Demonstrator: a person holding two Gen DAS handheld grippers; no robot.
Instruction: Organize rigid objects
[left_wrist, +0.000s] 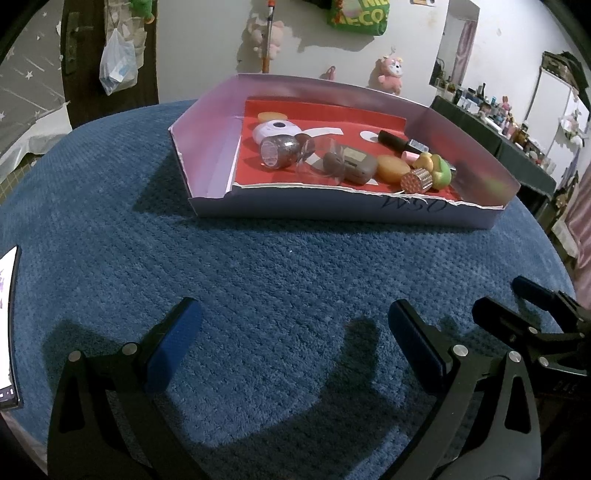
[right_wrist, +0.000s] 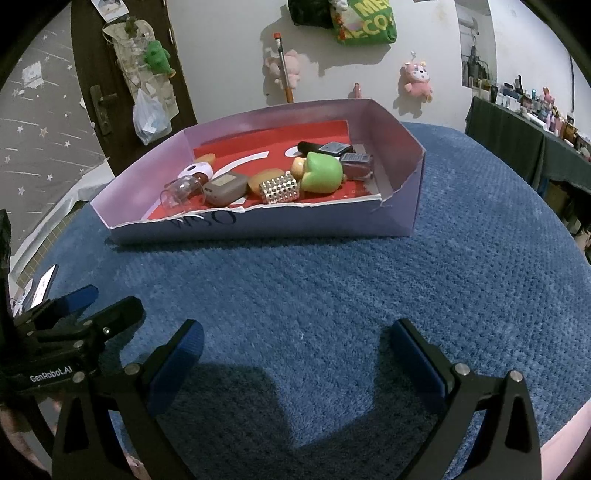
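With nothing left loose on the blue worktop (left_wrist: 258, 295), both tongs hang released and empty short of the box (right_wrist: 402, 210): left tongs (left_wrist: 291, 332), right tongs (right_wrist: 295, 343). Rigid items sit gathered inside the box: studded cylinder (right_wrist: 279, 189), green toy (right_wrist: 320, 173), brown case (right_wrist: 225, 188). Sorting looks done.

Brightness: dim indoor light with a bluish cast; the white wall (left_wrist: 207, 48) is brightest.
Light source: above and behind the cameras, judging by the shadows.
Shadows: dark patches from each tool lie on the blue surface (left_wrist: 258, 266); the box (left_wrist: 332, 212) throws a soft one leftward.
Distortion: strong fisheye bending, black corners.
Focus: centre fairly sharp; the far shelf (left_wrist: 517, 129) is smeared.
Glare: faint sheen on the box walls.
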